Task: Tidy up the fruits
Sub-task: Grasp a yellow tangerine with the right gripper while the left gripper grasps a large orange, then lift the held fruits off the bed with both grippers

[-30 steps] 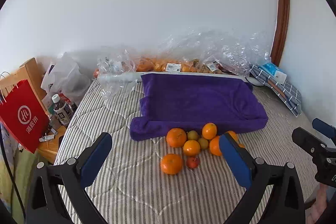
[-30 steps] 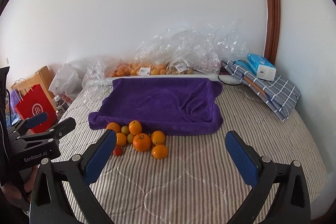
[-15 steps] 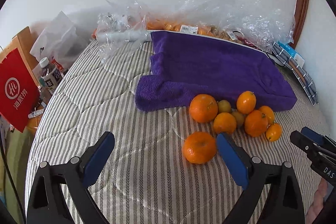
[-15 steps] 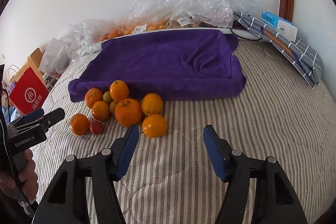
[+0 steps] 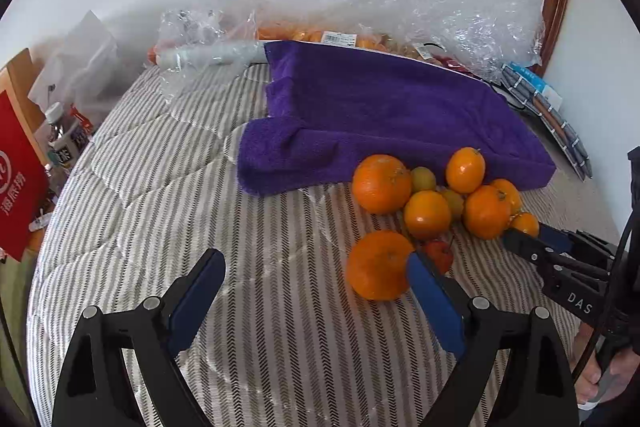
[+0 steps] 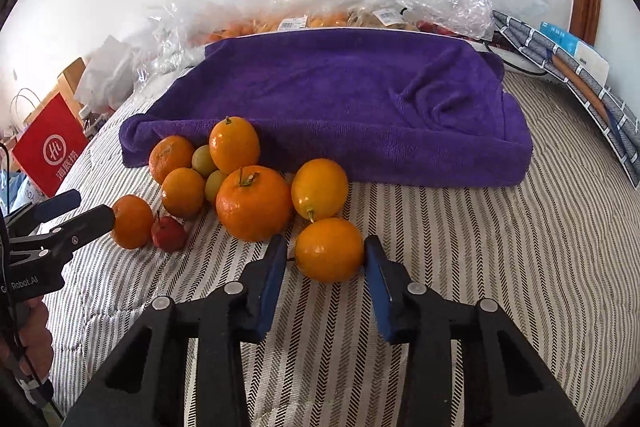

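A red bag (image 6: 50, 147) stands past the bed's left edge. The left gripper (image 5: 316, 279) is spread wide over bare striped bedding (image 5: 160, 207), its right finger beside an orange (image 5: 378, 265) with a small red fruit (image 6: 168, 233) just next to it. The fruit pile (image 6: 240, 183) lies against the front edge of the purple towel (image 6: 360, 99). The right gripper (image 6: 325, 259) brackets the front orange (image 6: 329, 249), pads close on each side; firm contact cannot be told. Open bedding lies to the right.
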### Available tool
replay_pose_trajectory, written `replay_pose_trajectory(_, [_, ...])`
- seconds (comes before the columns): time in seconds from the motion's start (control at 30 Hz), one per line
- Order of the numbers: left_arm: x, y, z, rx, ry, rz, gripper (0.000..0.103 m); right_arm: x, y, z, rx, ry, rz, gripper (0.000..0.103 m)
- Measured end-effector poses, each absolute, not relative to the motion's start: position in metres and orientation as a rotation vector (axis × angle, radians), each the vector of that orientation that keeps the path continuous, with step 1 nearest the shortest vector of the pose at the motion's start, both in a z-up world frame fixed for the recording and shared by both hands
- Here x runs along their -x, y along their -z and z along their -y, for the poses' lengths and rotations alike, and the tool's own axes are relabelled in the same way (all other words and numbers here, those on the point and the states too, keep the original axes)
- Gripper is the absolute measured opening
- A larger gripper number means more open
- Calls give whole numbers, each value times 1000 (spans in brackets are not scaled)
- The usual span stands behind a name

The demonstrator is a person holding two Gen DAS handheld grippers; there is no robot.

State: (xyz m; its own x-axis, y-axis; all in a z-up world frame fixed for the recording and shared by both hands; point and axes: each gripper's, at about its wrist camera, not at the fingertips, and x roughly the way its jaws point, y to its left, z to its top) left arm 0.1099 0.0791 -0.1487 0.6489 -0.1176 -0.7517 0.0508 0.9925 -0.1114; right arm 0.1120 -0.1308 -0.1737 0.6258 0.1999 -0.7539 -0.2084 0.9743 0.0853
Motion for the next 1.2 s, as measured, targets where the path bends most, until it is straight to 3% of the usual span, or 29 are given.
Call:
replay_pose_trajectory(0.17, [-111,154,-71,98,152,-860,85,-103,171,144,16,-194,-840,38])
replay_pose_trajectory(0.3, [-116,162,-63,93,195,-881,61,-97,170,156,27,-149,-831,38])
replay_pose_trajectory(0.43, [-115,163,-57,61,187,-863,48,-97,172,165,5,-156,-851,38])
replay_pose_trajectory(1.2, [-122,166,-79,201,204,-862,46,-100,174,155,63,-123,-862,37])
